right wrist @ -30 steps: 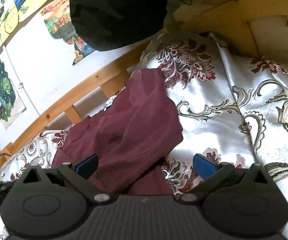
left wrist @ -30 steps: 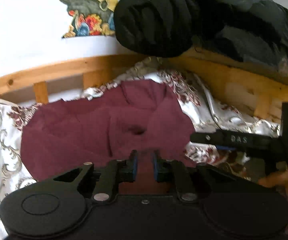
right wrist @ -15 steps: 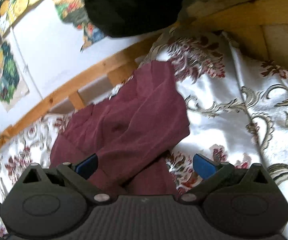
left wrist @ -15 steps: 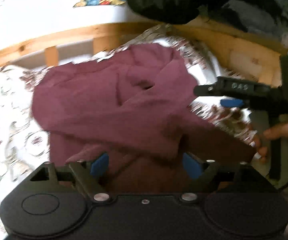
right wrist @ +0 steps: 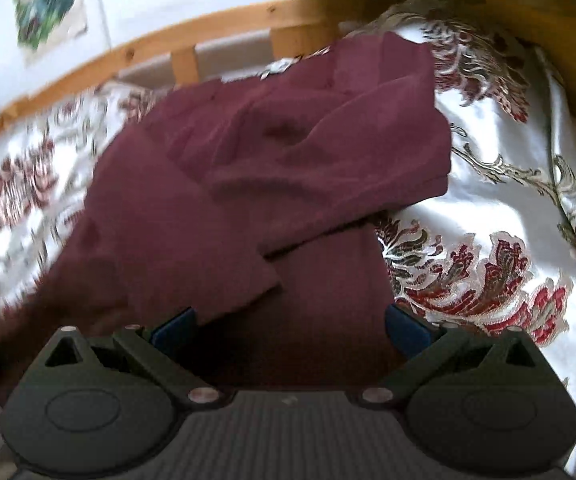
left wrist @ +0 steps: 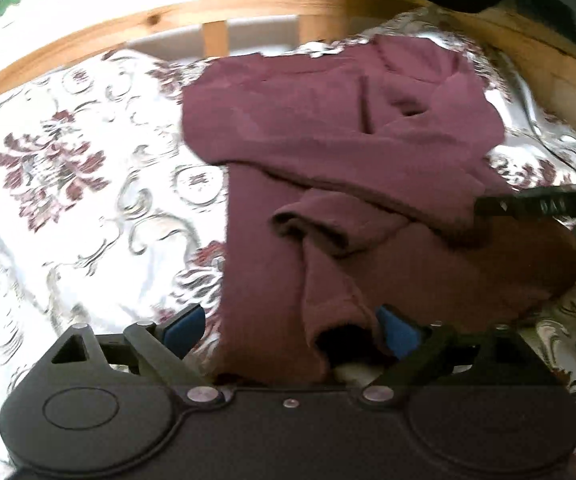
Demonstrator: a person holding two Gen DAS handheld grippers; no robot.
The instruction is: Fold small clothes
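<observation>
The maroon knit sweater (left wrist: pixel 328 152) lies rumpled, sleeves crossed over its body, on the floral satin bedspread (left wrist: pixel 88 184), folding barely begun, under the left gripper (left wrist: pixel 292 328), jaws just spread, and right gripper (right wrist: pixel 288 326), jaws apart, both empty.

A garment (left wrist: pixel 328 152) lies on the bedspread (left wrist: pixel 88 184) of a bed, its sleeve cuff (left wrist: pixel 328 232) folded over its middle. A wooden rail (left wrist: pixel 168 20) runs behind it, with the wall (right wrist: pixel 168 8) behind that and pictures (right wrist: pixel 44 0) on it.
</observation>
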